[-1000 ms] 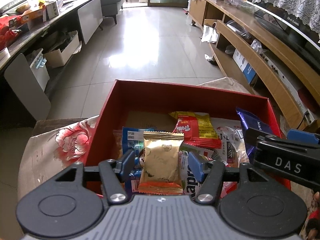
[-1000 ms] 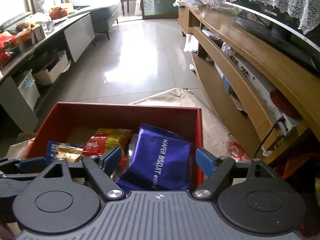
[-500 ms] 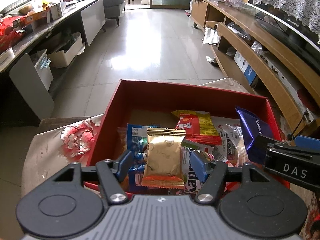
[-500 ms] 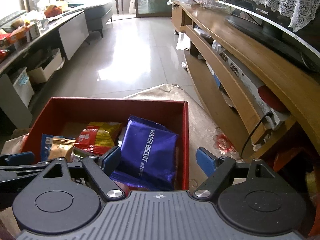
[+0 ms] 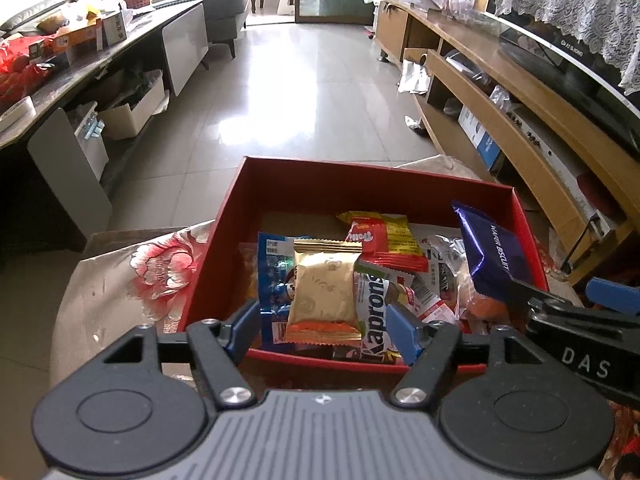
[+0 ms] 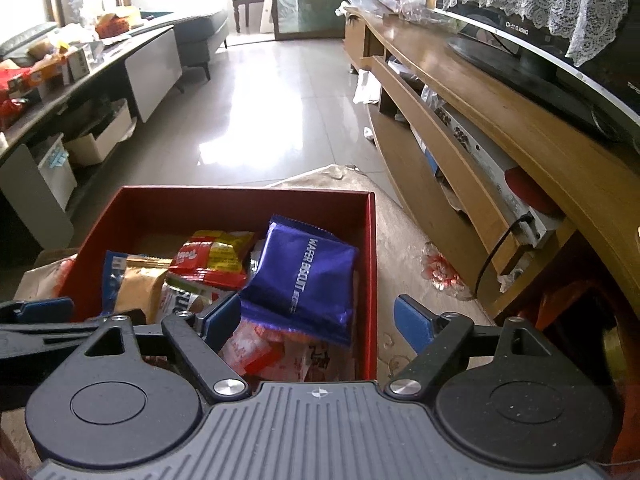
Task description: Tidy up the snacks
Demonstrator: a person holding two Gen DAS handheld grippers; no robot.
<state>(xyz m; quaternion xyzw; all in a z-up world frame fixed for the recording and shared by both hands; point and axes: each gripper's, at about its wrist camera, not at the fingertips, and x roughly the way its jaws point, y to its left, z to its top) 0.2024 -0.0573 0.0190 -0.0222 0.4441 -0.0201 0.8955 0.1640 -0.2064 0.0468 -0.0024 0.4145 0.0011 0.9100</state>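
We note a red box [image 5: 360,184] sitting on a floral cloth [image 5: 132,276], with the snacks lying piled inside it. The left gripper [image 5: 324,326] hangs above the near edge of the box; its jaws have just been opening and stand apart, with nothing pressed between the blue pads. Beyond that gap, in the left wrist view, lies a gold packet [image 5: 325,292] with an orange bottom edge, resting on a blue-and-white packet [image 5: 272,276]; a green-and-white wrapper [image 5: 374,312] sits just to its right. A red-and-yellow packet [image 5: 384,240] lies farther back. The right gripper [image 6: 318,318] is also spread wide and holds nothing. A purple wafer biscuit packet [image 6: 308,276] leans tilted against the right wall of the box, just beyond the right gripper's left pad; we cannot tell whether they touch. A wooden TV console [image 6: 480,120] runs along the right.
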